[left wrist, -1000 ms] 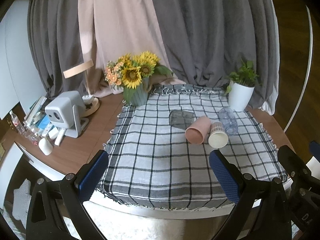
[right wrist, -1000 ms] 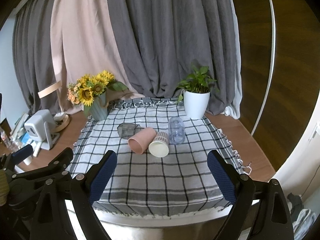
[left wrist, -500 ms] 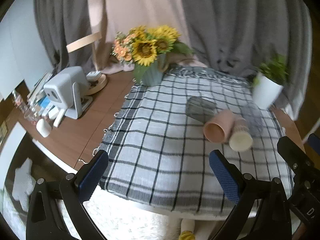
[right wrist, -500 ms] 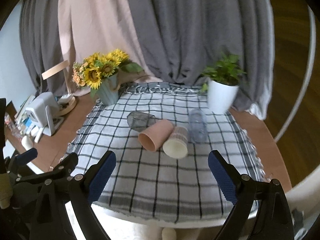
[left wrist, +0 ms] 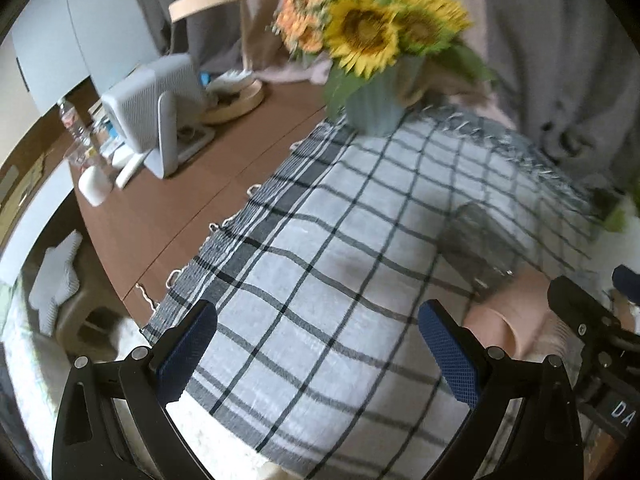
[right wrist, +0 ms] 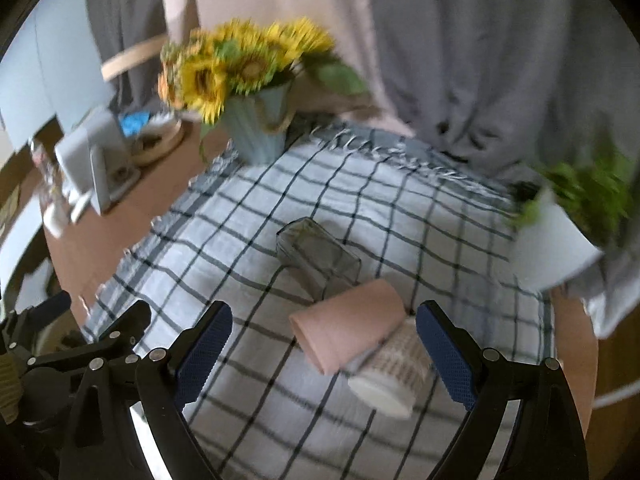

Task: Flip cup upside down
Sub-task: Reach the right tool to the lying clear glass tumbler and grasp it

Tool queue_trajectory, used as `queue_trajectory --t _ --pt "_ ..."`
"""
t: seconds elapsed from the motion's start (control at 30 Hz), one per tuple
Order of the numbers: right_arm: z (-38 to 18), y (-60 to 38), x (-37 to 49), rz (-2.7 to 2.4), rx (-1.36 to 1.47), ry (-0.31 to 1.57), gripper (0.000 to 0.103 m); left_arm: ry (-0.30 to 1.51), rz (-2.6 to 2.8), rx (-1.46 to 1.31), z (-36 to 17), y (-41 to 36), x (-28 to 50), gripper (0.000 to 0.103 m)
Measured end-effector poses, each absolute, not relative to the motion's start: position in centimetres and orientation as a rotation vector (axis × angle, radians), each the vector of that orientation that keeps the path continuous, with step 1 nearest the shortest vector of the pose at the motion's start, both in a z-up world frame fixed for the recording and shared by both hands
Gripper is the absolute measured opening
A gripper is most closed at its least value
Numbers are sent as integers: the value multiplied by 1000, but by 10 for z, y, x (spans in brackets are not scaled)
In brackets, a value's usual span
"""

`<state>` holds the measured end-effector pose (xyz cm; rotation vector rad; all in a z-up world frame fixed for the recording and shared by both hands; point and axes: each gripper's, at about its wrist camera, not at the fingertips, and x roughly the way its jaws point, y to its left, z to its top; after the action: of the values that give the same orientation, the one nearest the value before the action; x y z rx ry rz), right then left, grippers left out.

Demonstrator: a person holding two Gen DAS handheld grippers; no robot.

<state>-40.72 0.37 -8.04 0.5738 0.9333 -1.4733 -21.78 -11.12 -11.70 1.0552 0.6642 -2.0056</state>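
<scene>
Three cups lie on their sides on the checked cloth (right wrist: 248, 240): a dark smoky glass cup (right wrist: 318, 258), a pink cup (right wrist: 348, 332) and a white paper cup (right wrist: 390, 376). My right gripper (right wrist: 324, 350) is open and empty, with the pink cup between and just beyond its fingers. My left gripper (left wrist: 316, 350) is open and empty above the cloth (left wrist: 320, 248), left of the pink cup (left wrist: 506, 316) and the glass cup (left wrist: 480, 240).
A teal vase of sunflowers (right wrist: 256, 132) stands at the cloth's back left. A white potted plant (right wrist: 552, 248) is at the right. A white device (left wrist: 154, 112), a wooden tray and small items sit on the brown table (left wrist: 160, 216) at left. Curtains hang behind.
Both grippers have moved forward and down toward the cups, which now look larger and closer. The views are motion-blurred. Both grippers stay open.
</scene>
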Motion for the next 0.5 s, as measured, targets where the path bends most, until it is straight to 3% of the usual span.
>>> queue_trajectory --t 0.5 --pt "-169 -126 -407 -1264 732 1295 93 845 -1743 1214 -191 -156 -277 102"
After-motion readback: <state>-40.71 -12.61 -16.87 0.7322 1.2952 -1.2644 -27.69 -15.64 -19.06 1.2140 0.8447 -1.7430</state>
